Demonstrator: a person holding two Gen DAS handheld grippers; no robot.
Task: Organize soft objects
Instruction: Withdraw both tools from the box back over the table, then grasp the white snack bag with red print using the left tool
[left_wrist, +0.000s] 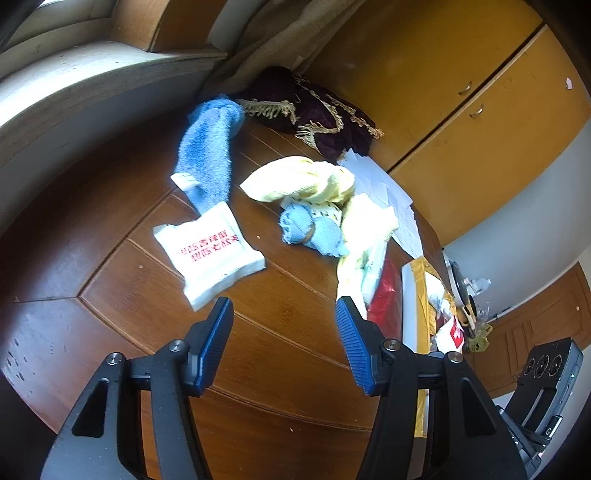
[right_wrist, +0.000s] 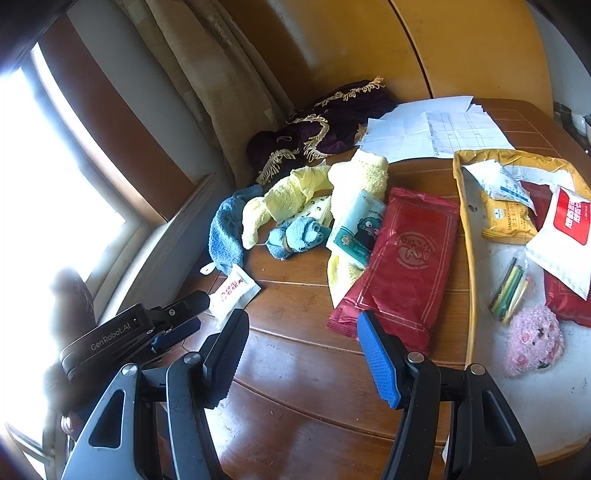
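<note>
While both hover empty, left claw (left_wrist: 284, 308) spread, right claw (right_wrist: 303, 325) spread, white packet (left_wrist: 208, 254) at left claw's ten o'clock, wooden bench (left_wrist: 288, 350) beneath.

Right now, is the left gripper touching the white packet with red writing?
Apart. In the left wrist view, the open left gripper hovers short of the white packet, with bare table between its fingertips.

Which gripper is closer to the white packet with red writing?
Left. The left gripper sits right by the white packet, its fingers beside it. The right gripper is further back, toward the red wrapper.
</note>
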